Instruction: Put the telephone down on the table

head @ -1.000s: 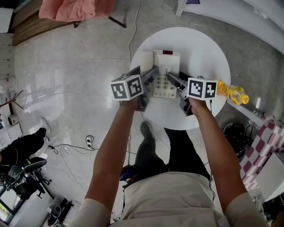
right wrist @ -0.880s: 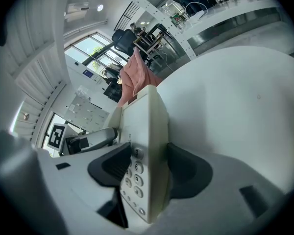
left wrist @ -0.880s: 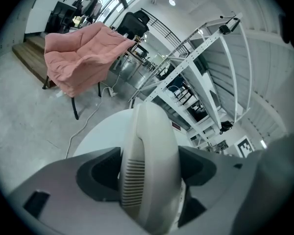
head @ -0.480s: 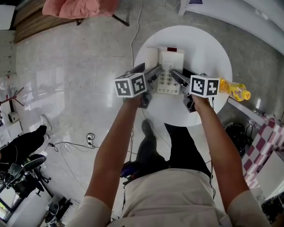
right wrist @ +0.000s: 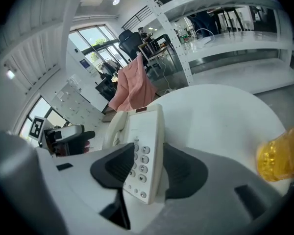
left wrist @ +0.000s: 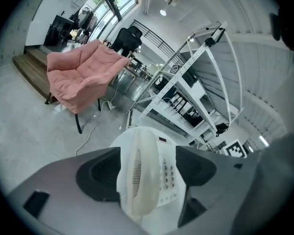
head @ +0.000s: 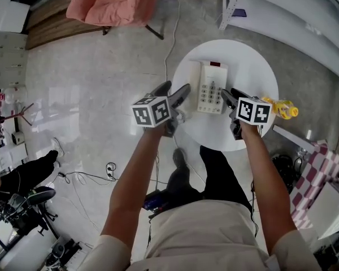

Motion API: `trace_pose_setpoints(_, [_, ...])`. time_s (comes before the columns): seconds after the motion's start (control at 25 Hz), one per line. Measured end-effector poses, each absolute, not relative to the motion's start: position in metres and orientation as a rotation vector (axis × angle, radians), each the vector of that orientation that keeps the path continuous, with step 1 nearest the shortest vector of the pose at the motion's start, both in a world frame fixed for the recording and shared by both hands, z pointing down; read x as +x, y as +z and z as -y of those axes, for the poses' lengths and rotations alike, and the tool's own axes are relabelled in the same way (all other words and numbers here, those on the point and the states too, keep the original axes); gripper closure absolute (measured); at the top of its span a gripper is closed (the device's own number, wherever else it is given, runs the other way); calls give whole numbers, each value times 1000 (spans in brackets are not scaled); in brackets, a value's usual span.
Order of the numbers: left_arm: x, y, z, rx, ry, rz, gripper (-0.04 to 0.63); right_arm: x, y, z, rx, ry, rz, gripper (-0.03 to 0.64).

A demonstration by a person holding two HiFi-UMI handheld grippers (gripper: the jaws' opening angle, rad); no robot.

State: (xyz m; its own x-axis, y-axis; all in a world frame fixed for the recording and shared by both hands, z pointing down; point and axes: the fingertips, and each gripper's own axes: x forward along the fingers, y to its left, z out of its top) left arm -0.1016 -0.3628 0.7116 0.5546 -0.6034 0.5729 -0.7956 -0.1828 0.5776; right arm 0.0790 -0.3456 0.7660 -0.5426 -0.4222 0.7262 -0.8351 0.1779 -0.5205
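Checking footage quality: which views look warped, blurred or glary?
Head view: sharp, edges bowed, sheen on the glossy grey floor. Left gripper view: black round vignette, white shelving bent, cream push-button telephone crisp. Right gripper view: yellow plastic bottle blurred at the edge.

Head view: high overhead, looking steeply down on the round white table [head: 254,66]. Left gripper view: low, off the table's left edge, close on the cream push-button telephone [left wrist: 137,175], pink padded armchair [left wrist: 81,77] behind. Right gripper view: closer, from the opposite side. All three share telephone, table, armchair.
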Motion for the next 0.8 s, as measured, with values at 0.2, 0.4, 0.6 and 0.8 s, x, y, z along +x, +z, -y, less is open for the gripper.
trace_pose_setpoints(0.2, [-113,652,353,1943,172,1145,252,90,720,336,1280,1271,2069,468])
trace_pose_setpoints(0.4, [-117,575,333,2059,81,1122,252,77,639,323,1302,1222,2254,550])
trace_pose_setpoints(0.6, [-128,496,309,2171,-33,1124,309,55,553,305,1257,1085,2455,621])
trace_pose_setpoints(0.8, [-139,423,272,2272,-133,1138,442,30,474,277,1188,904,2600,621])
